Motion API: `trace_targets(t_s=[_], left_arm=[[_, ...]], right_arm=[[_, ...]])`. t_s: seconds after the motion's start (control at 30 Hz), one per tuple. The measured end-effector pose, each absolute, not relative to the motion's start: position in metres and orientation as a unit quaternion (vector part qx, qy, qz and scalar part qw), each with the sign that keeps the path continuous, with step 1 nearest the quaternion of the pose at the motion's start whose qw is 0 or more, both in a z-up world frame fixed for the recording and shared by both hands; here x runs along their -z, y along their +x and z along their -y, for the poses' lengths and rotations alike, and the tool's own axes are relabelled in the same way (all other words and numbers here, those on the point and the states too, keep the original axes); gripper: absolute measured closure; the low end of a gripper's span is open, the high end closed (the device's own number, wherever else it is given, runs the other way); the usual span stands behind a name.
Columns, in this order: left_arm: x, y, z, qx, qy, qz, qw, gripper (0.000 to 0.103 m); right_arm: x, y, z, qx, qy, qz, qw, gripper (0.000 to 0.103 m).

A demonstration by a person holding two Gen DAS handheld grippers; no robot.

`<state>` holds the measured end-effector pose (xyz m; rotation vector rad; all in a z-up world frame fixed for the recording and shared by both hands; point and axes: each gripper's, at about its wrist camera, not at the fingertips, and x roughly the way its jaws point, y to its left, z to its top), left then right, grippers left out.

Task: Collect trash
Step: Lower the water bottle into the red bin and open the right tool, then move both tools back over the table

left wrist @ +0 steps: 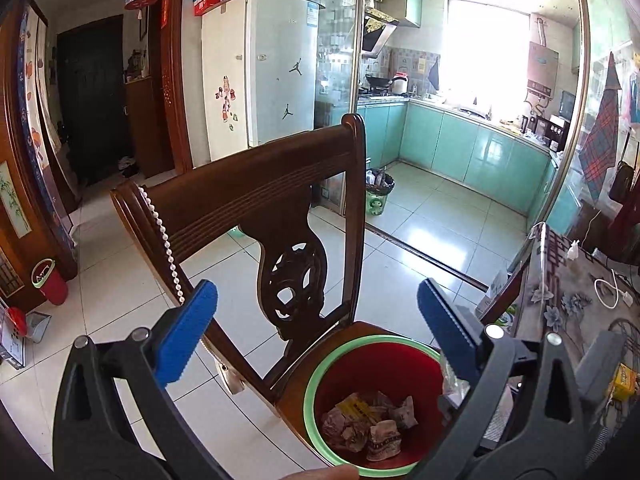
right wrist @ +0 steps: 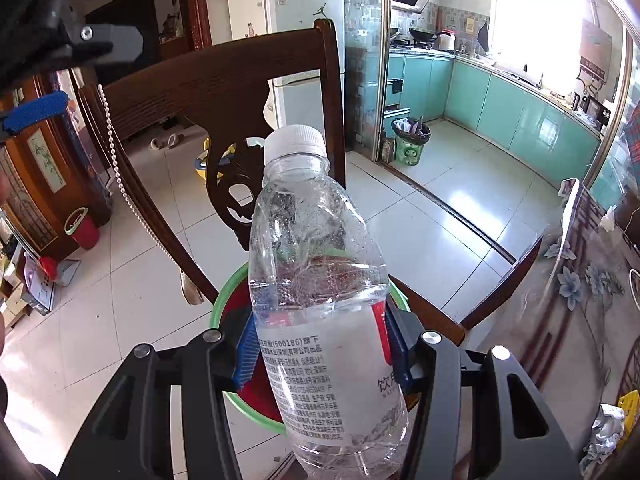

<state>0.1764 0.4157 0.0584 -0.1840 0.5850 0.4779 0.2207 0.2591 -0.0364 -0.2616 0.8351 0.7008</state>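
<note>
A red trash bin with a green rim (left wrist: 320,368) stands on the seat of a dark wooden chair (left wrist: 256,196); several crumpled wrappers (left wrist: 368,420) lie in it. My left gripper (left wrist: 316,332) is open and empty above the bin's near side. My right gripper (right wrist: 320,344) is shut on an empty clear plastic bottle (right wrist: 316,280) with a white cap, held over the bin (right wrist: 228,292). The left gripper's finger (right wrist: 36,114) shows at the far left of the right wrist view.
A table with a floral cover (left wrist: 576,304) stands to the right, with a yellow box (left wrist: 624,380), a white cable (left wrist: 608,292) and crumpled paper (right wrist: 608,428). A bead string (left wrist: 164,240) hangs on the chair back. Another red bin (left wrist: 50,284) stands on the tiled floor at left.
</note>
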Motion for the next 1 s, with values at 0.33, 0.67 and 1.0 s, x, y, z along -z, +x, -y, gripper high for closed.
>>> trace_targets(t_s=[0.33, 0.67, 1.0], left_arm=[[-0.06, 0.178, -0.412, -0.225, -0.1, -0.281, 0.928, 0.005], [-0.062, 0.177, -0.413, -0.226, -0.101, -0.281, 0.927, 0.005], [-0.065, 0.187, -0.371, -0.17, -0.058, -0.291, 0.94, 0.005]], right_arm=[[0.067, 0.239, -0.278, -0.314, -0.153, -0.415, 0.84, 0.035], [0.054, 0.228, -0.26, -0.306, -0.157, -0.395, 0.852, 0.007], [0.02, 0.192, -0.186, -0.265, -0.16, -0.369, 0.877, 0.006]])
